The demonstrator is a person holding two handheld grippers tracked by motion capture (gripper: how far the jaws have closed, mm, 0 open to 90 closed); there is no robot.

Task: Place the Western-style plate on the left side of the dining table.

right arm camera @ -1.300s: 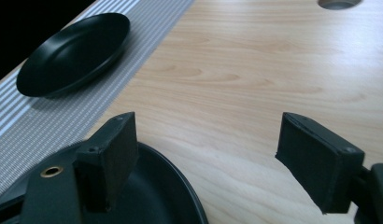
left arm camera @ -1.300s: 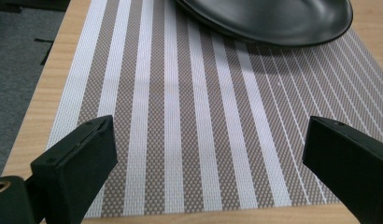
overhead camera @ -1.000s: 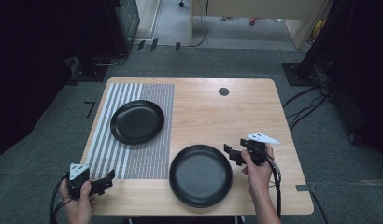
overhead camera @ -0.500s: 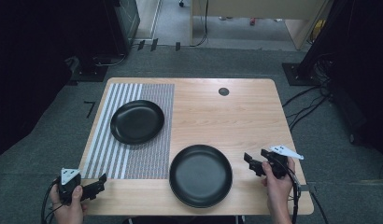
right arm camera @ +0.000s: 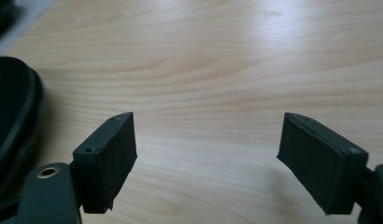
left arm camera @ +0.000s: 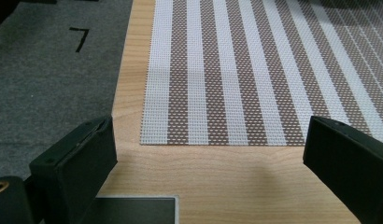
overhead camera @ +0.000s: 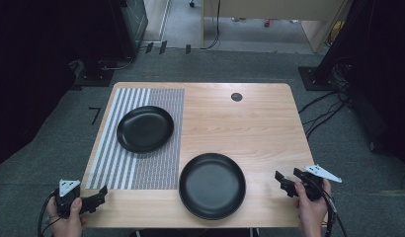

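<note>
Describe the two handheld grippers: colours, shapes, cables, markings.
Both are black. The left gripper and the right gripper each carry a pale grey three-cornered plate on top and trail a black cable. Up close, the left gripper's blocky matt jaw pads sit beside a brass-coloured eyelet; the right's look alike. No sleeves show.

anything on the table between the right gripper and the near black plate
No. In the high view, bare wood separates the right gripper from the near black plate. The right gripper view shows the same bare table beside the plate's rim.
</note>
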